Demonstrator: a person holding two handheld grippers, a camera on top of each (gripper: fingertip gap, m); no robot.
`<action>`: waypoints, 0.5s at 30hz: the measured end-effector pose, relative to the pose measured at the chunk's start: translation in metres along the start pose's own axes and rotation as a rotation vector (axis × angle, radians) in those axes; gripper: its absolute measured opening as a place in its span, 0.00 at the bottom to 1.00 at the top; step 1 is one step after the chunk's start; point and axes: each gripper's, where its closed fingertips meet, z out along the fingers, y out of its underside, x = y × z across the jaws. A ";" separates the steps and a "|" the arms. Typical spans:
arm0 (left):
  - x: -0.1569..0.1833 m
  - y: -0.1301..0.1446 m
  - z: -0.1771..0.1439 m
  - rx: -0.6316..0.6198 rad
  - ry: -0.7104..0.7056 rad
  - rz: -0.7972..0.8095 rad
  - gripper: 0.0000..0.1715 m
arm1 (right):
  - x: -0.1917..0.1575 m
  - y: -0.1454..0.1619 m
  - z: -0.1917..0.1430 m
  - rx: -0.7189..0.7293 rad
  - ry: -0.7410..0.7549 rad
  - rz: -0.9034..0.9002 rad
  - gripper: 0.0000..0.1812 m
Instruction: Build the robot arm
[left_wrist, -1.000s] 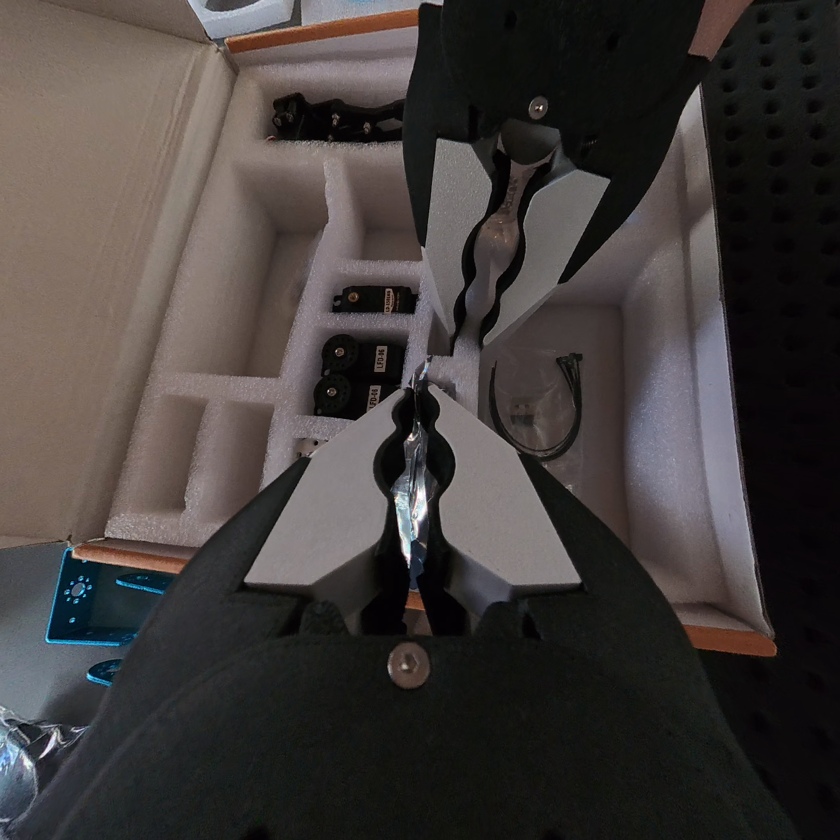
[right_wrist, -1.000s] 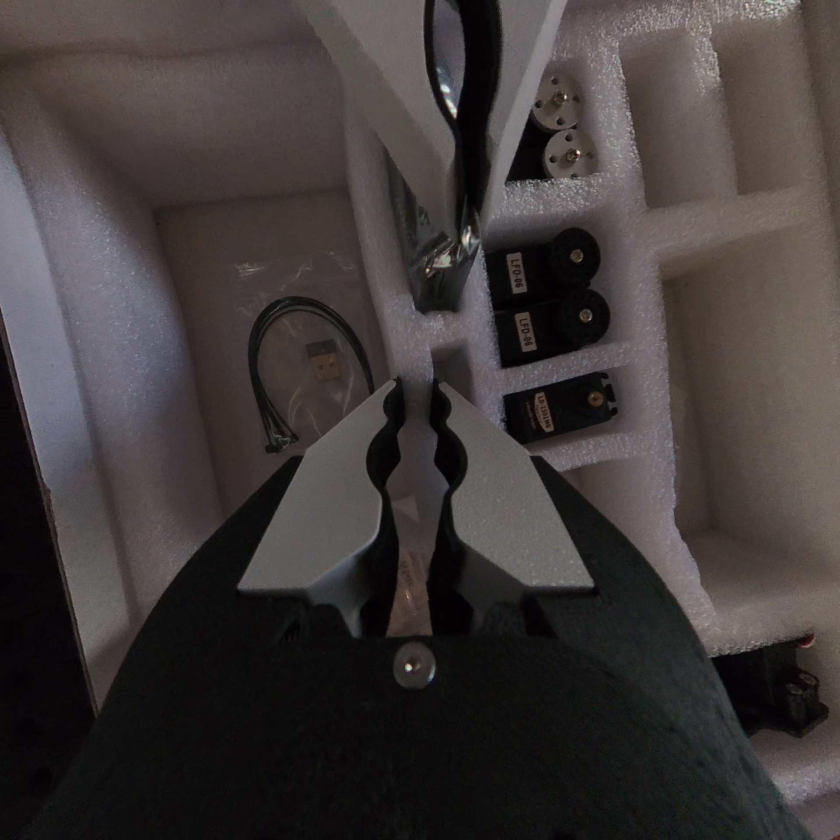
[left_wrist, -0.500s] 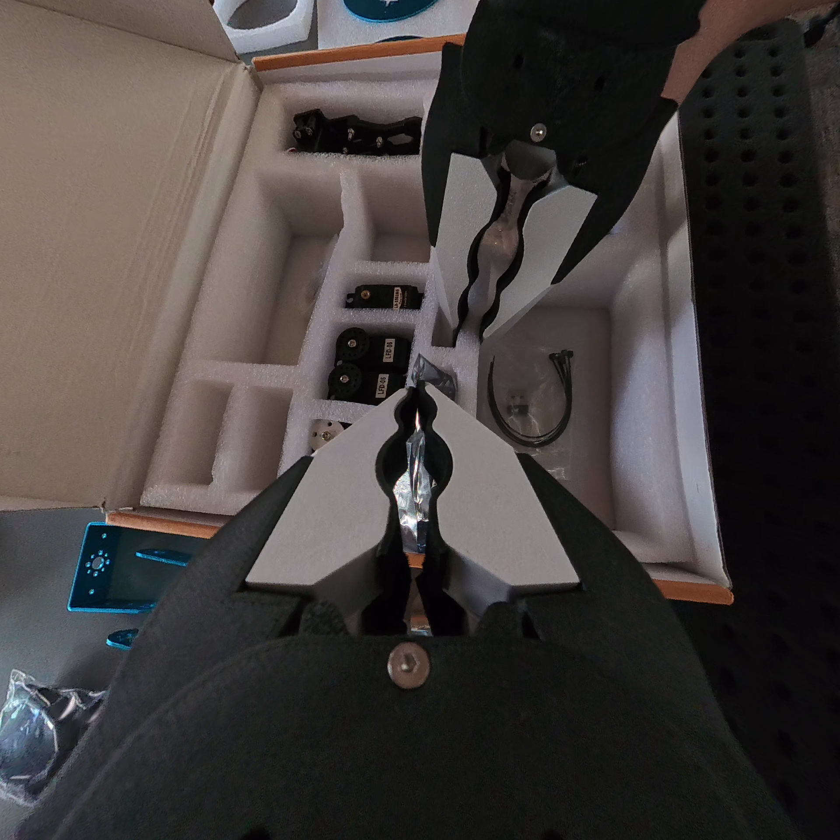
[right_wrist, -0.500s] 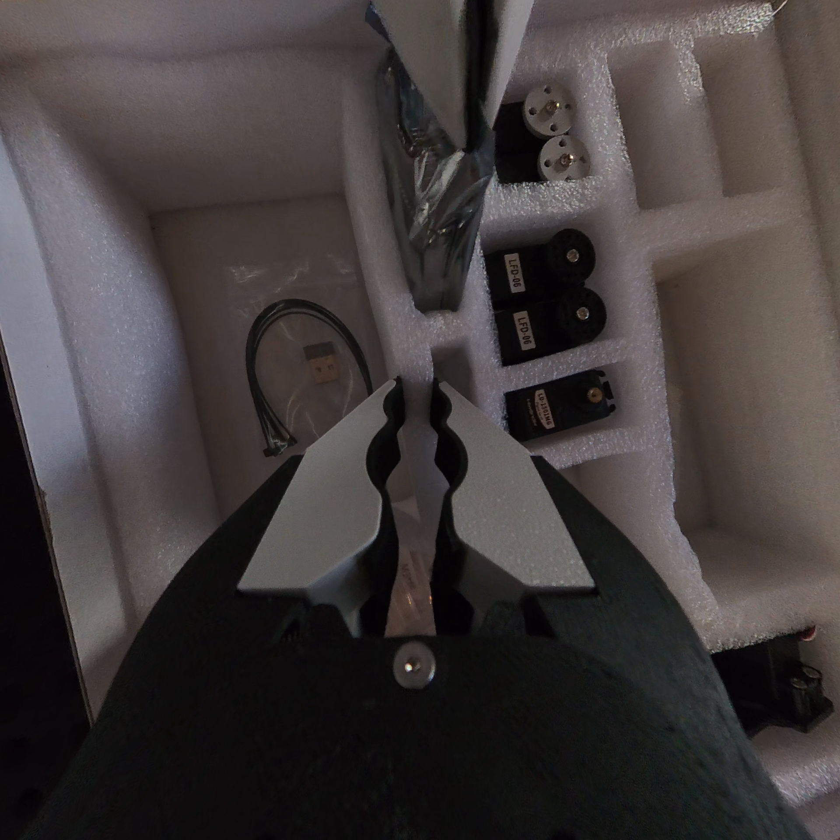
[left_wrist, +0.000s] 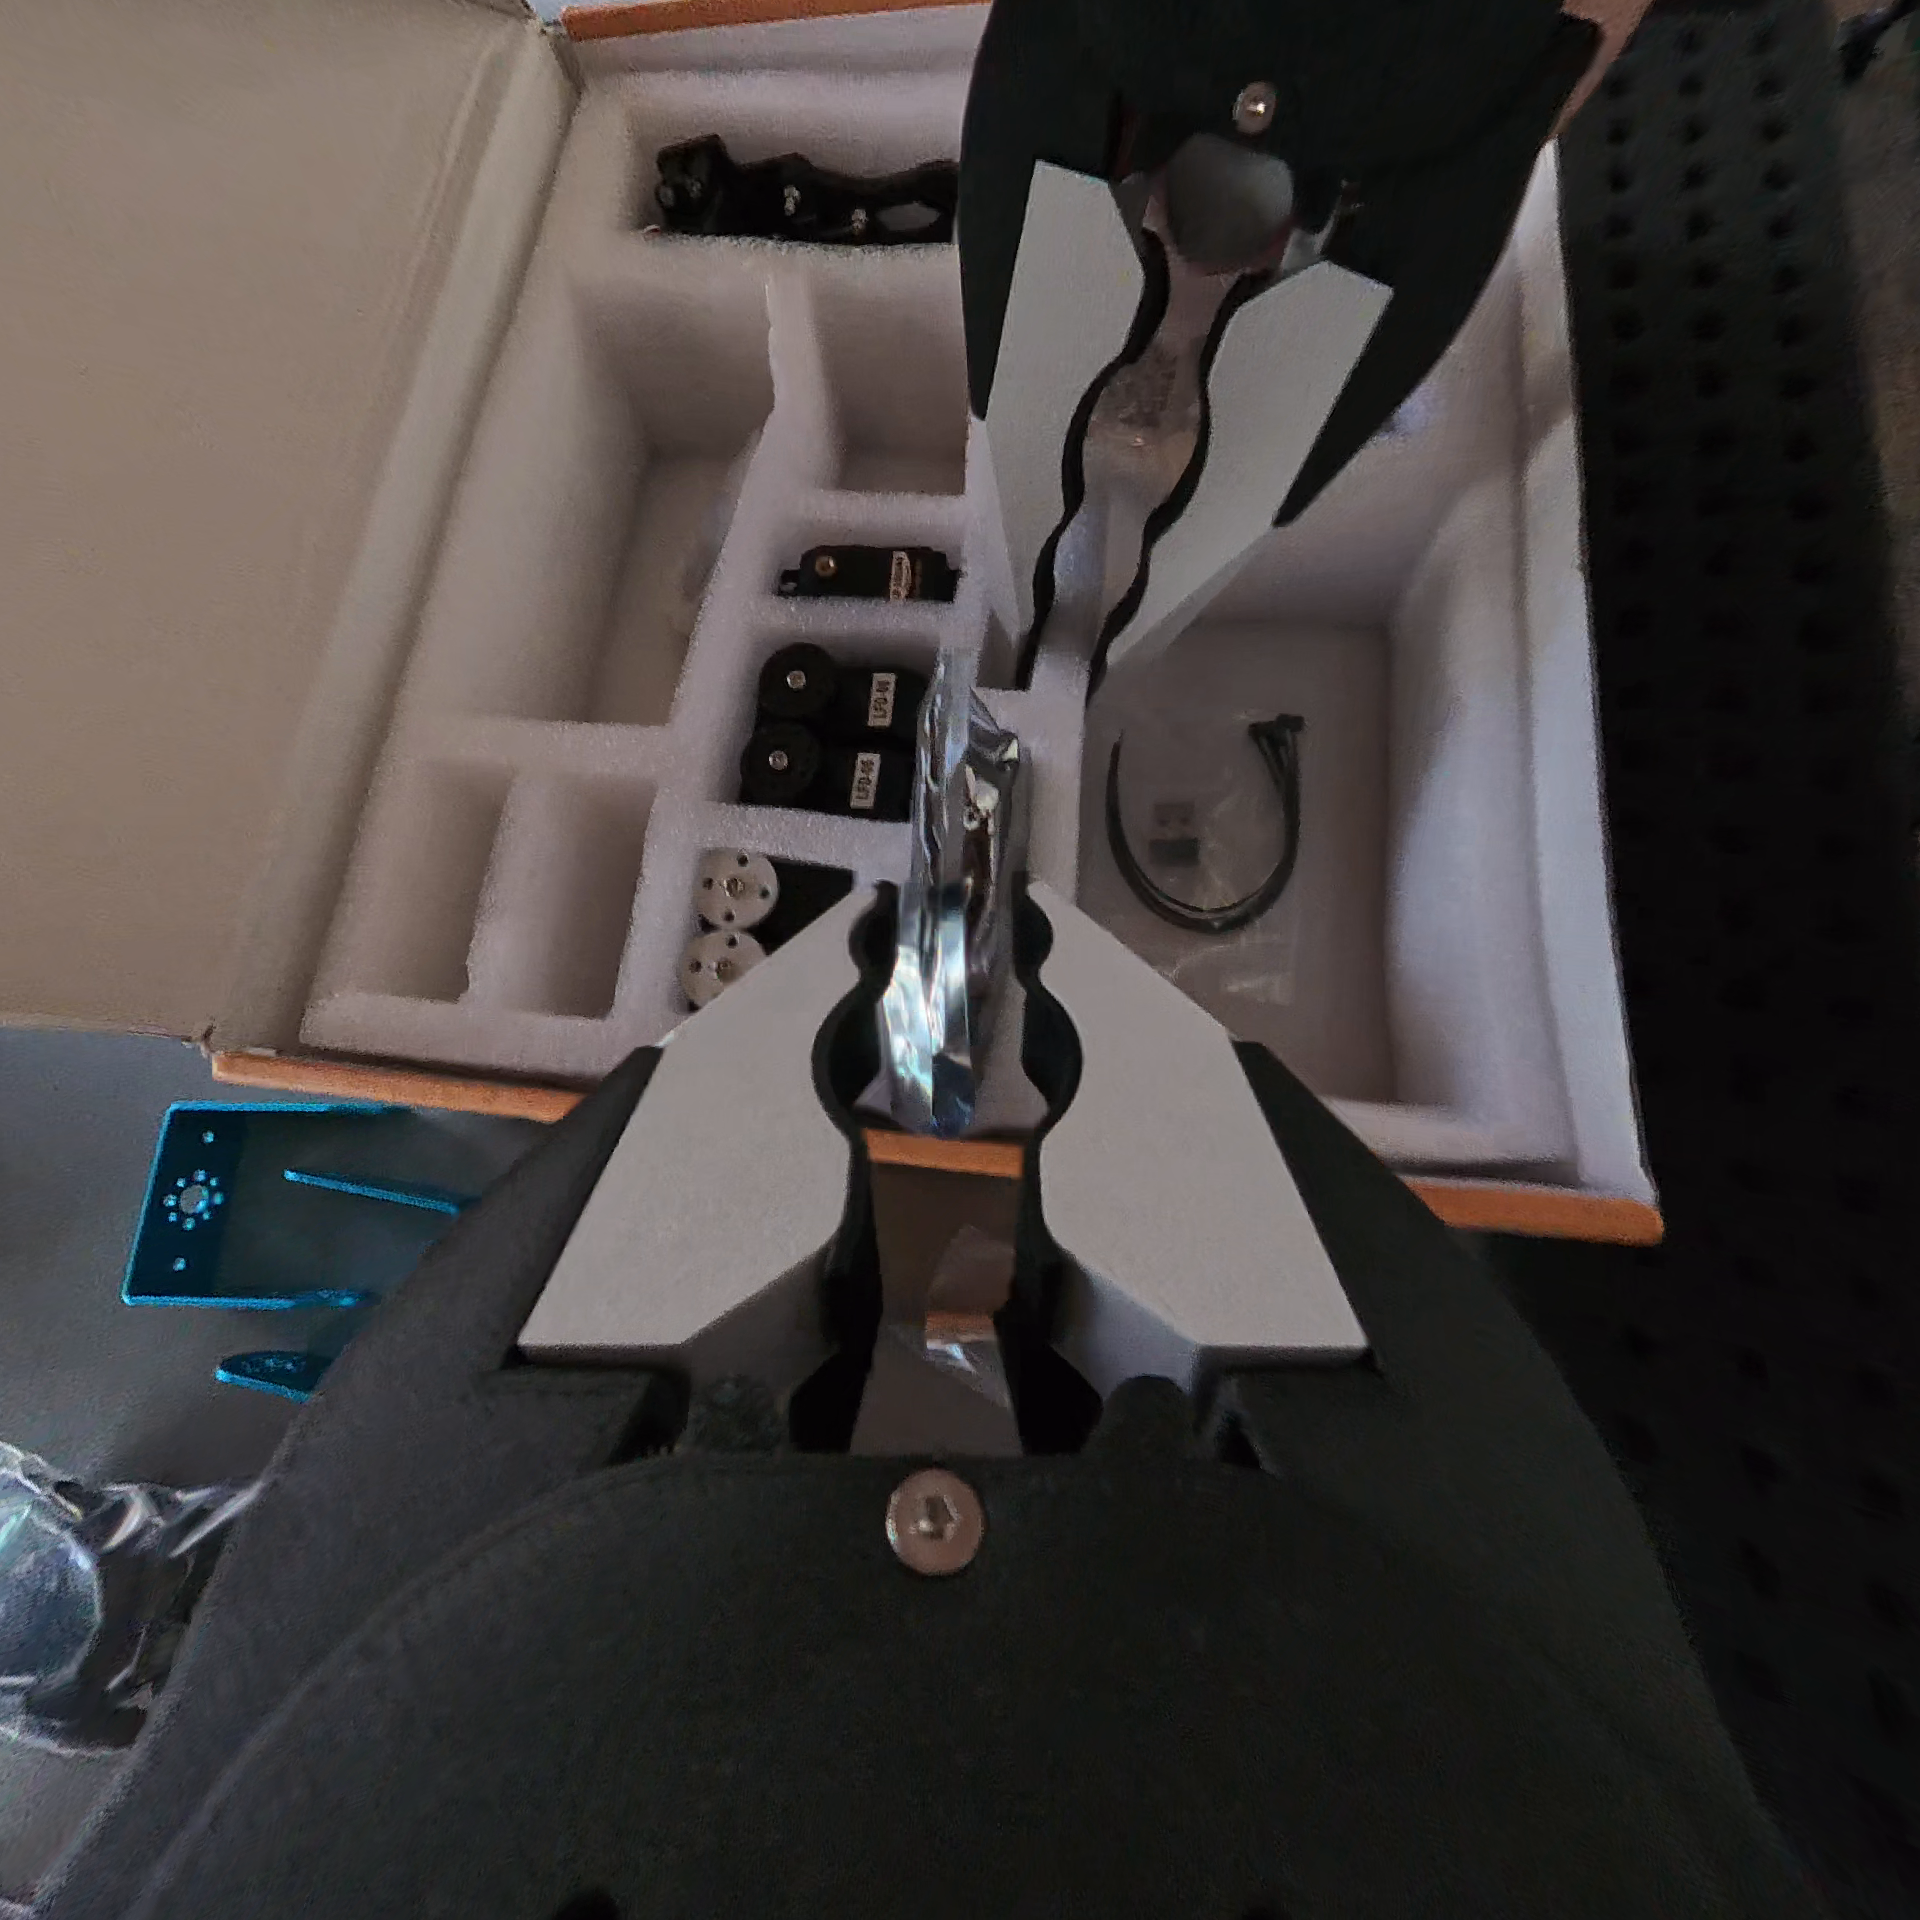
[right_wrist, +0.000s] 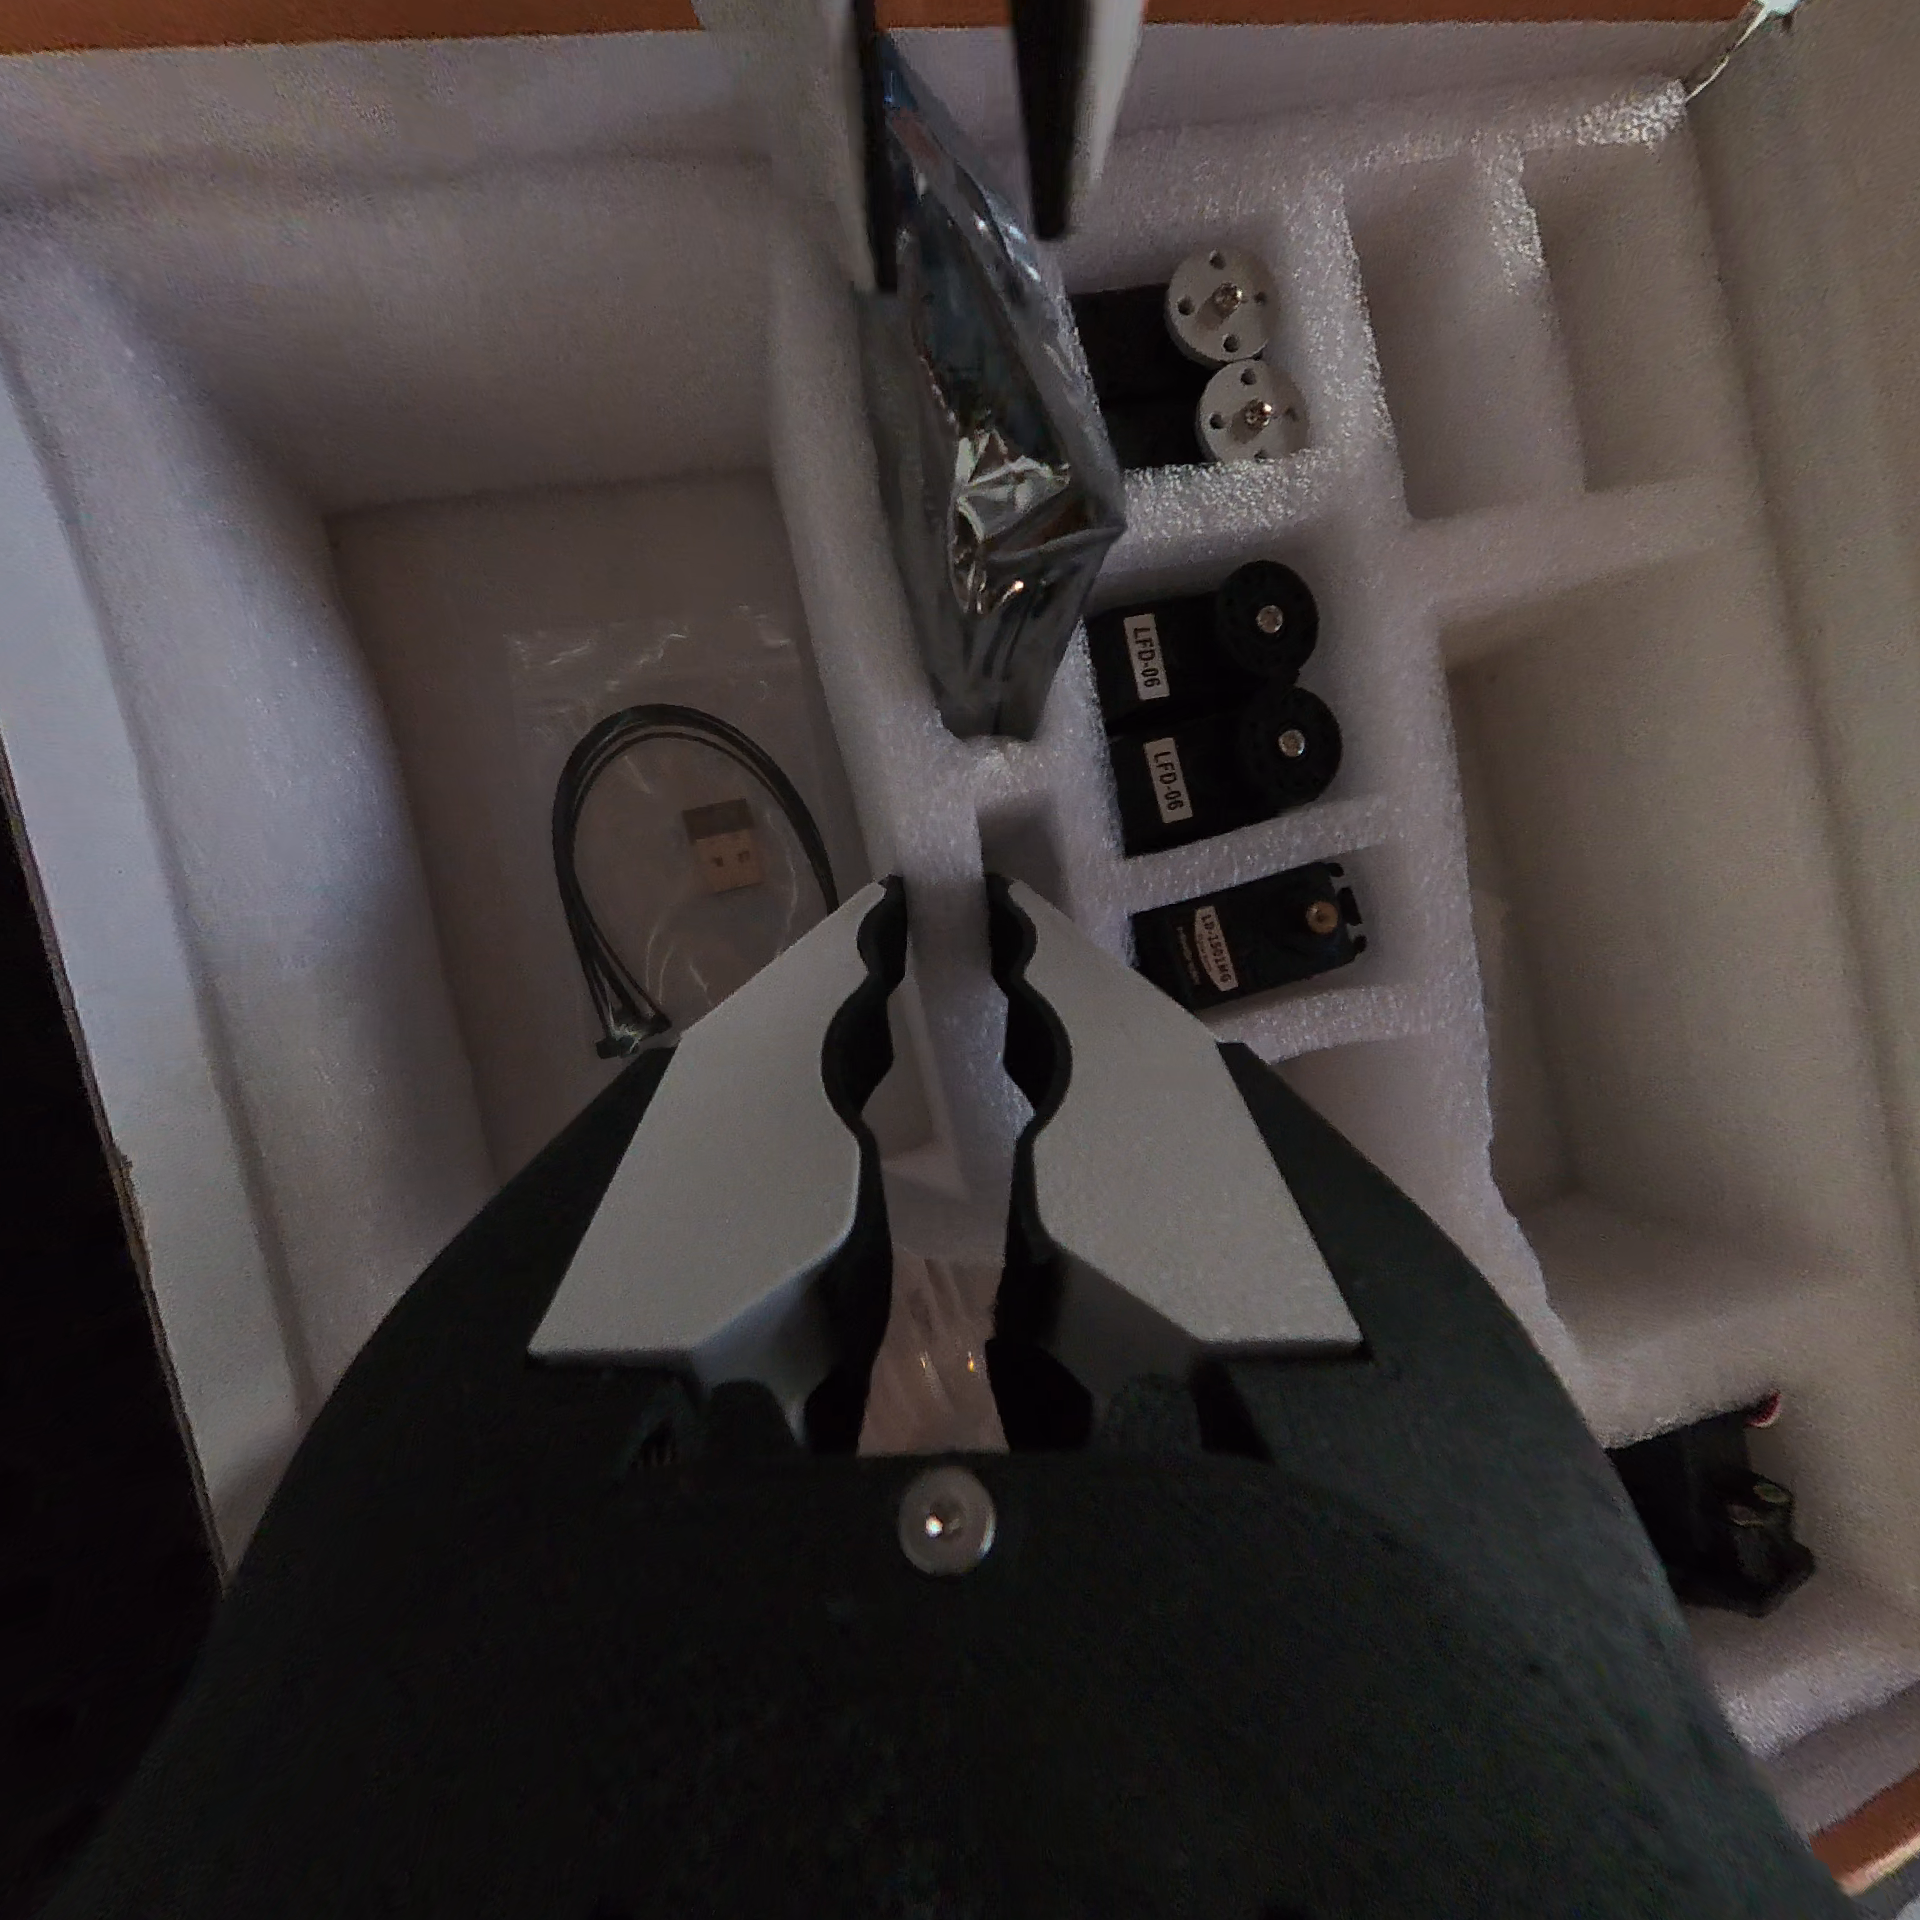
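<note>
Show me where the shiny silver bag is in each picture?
Left wrist view: the bag is in the middle, between the left tongs, standing in a narrow foam slot.
Right wrist view: the bag is at top centre, hanging from the far tongs into the same slot.
Shared landmark: the two black servos right beside the slot.

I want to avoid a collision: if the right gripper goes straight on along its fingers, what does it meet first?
Most likely the white foam divider just ahead of the right gripper; its open fingertips seem to straddle that ridge, though depth is unclear. The silver bag lies farther on.
</note>
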 end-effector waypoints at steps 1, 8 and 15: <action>0.000 -0.005 0.003 0.011 0.002 0.000 0.13 | 0.000 0.000 0.000 -0.008 0.000 0.001 0.09; -0.004 -0.012 0.012 -0.029 0.032 0.041 0.00 | -0.001 -0.001 0.000 -0.034 -0.047 0.089 0.08; 0.001 -0.002 0.025 -0.175 0.027 0.128 0.09 | -0.001 -0.002 0.001 -0.054 -0.063 0.097 0.08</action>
